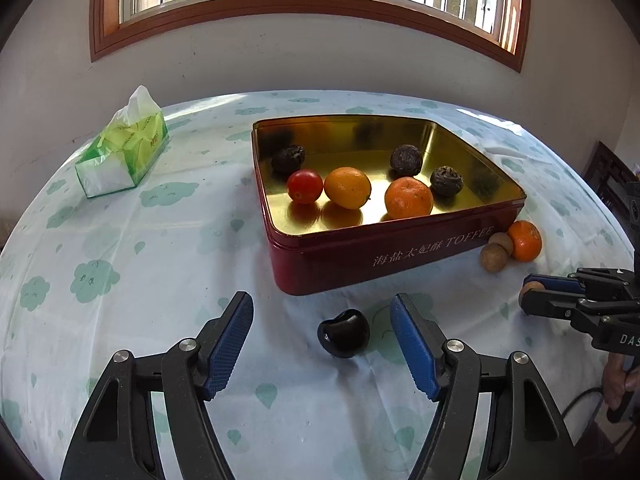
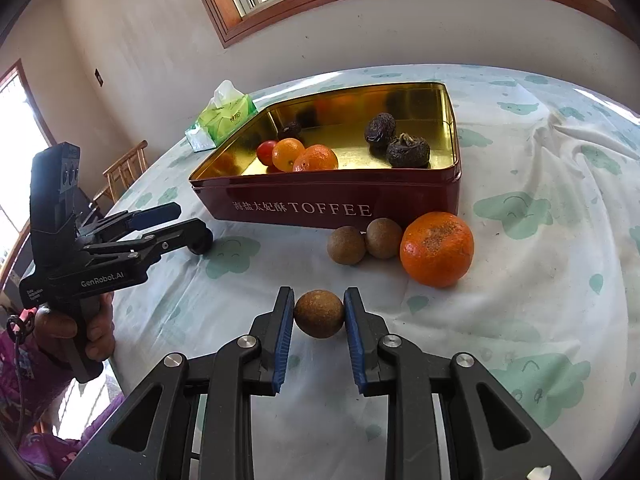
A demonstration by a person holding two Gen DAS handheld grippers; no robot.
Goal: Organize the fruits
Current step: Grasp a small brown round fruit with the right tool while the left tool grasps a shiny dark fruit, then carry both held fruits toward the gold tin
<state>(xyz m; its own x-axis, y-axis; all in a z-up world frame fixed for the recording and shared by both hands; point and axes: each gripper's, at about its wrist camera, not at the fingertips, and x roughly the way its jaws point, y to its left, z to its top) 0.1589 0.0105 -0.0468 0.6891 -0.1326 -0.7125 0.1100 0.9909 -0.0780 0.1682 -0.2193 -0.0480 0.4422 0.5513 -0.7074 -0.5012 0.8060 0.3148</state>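
Note:
A red toffee tin [image 1: 380, 256] with a gold inside holds a tomato [image 1: 305, 186], two orange citrus fruits [image 1: 409, 197] and three dark wrinkled fruits. In front of it a dark glossy fruit [image 1: 343, 333] lies on the cloth between the fingers of my left gripper [image 1: 321, 300], which is open, with neither pad touching it. My right gripper [image 2: 319, 294] is shut on a small brown round fruit [image 2: 319, 313] at cloth level. Beyond it, two more brown fruits [image 2: 346, 245] and a mandarin [image 2: 437, 249] lie against the tin's [image 2: 320, 208] front wall.
A green tissue pack [image 1: 122, 148] sits at the table's far left. The pale cloud-print cloth [image 2: 540, 160] is rumpled to the right of the tin. A wooden chair [image 2: 126, 168] stands past the table's left edge. A person's hand [image 2: 92, 332] holds the left gripper's handle.

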